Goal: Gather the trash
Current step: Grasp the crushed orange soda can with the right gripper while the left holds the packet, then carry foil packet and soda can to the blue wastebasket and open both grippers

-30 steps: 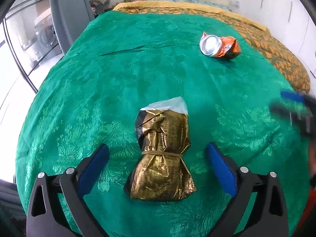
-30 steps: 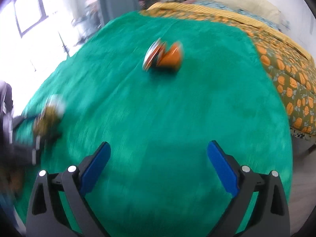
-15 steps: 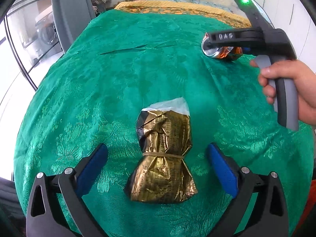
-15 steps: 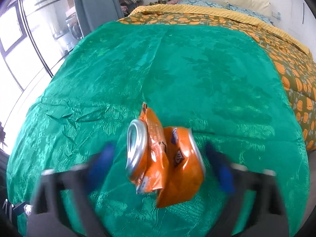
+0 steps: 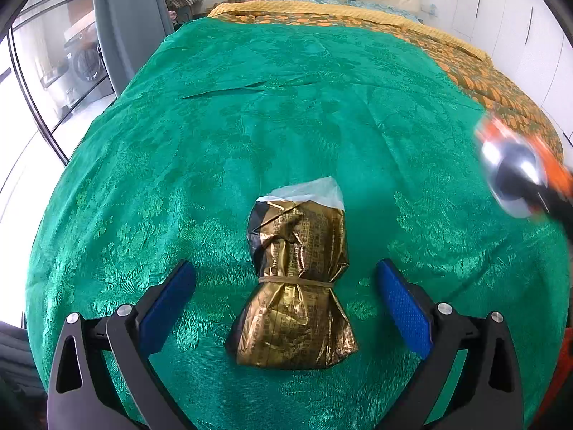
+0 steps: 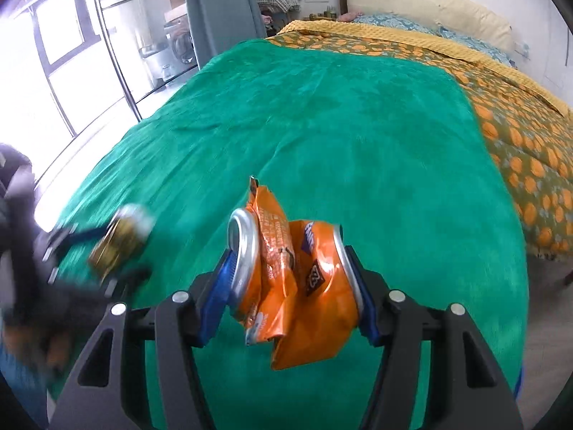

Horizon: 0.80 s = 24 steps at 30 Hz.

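A gold foil packet [image 5: 297,279], tied with a rubber band, lies on the green bedspread [image 5: 250,125]. My left gripper [image 5: 286,268] stands open over it, one blue pad on each side, neither touching. My right gripper [image 6: 289,258] is shut on a crushed orange can [image 6: 290,272] and holds it above the bed, with the pads pressing on the can's two ends. In the left wrist view the can [image 5: 515,179] shows as a blur at the right edge. The right wrist view shows the gold packet [image 6: 120,240] blurred at the left.
An orange-patterned blanket [image 6: 530,150] covers the bed's right and far side, with pillows [image 6: 429,7] at the head. A grey curtain [image 5: 129,10] and glass doors [image 6: 71,53] stand to the left. The bed's right edge drops to the floor [image 6: 548,304].
My right gripper reached the orange can at the far right of the bed, shut on it, and lifted it back toward the near right. My left gripper and the gold packet stayed still.
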Motion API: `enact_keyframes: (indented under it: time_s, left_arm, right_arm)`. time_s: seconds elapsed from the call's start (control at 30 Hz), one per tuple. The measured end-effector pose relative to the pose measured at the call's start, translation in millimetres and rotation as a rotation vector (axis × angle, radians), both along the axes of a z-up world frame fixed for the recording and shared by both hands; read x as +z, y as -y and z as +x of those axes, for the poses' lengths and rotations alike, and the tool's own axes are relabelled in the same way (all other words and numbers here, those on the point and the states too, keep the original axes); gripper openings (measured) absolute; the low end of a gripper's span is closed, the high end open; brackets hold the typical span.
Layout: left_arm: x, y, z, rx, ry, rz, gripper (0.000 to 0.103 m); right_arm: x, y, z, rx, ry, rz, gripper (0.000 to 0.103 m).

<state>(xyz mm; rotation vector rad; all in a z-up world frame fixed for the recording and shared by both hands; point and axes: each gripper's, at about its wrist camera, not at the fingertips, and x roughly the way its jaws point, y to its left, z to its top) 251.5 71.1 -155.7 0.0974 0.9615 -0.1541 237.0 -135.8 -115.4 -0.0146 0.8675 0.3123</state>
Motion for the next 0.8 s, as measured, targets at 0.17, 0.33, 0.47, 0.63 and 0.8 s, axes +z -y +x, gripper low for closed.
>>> enact_keyframes:
  time_s: [0.17, 0.33, 0.47, 0.63, 0.8]
  left_arm:
    - [0.0, -0.2, -0.1, 0.001, 0.001, 0.004, 0.098]
    - [-0.1, 0.0, -0.4, 0.001, 0.001, 0.004, 0.098]
    - [-0.1, -0.1, -0.4, 0.001, 0.002, 0.005, 0.098]
    - [0.3, 0.8, -2.0, 0.001, 0.003, 0.007, 0.098]
    - [1.0, 0.6, -4.9, 0.002, 0.009, 0.015, 0.097]
  right_arm:
    - [-15.0, -3.8, -42.3, -0.031, 0.015, -0.041, 0.060]
    - [-33.6, -6.7, -46.5, -0.045, -0.017, -0.046, 0.067]
    - [-33.1, -2.1, -47.2, -0.050, -0.021, -0.025, 0.077]
    - [-32.5, 2.4, -52.0, -0.054, -0.035, 0.001, 0.077]
    - [-28.9, 0.5, -51.0, -0.032, -0.048, 0.014, 0.061]
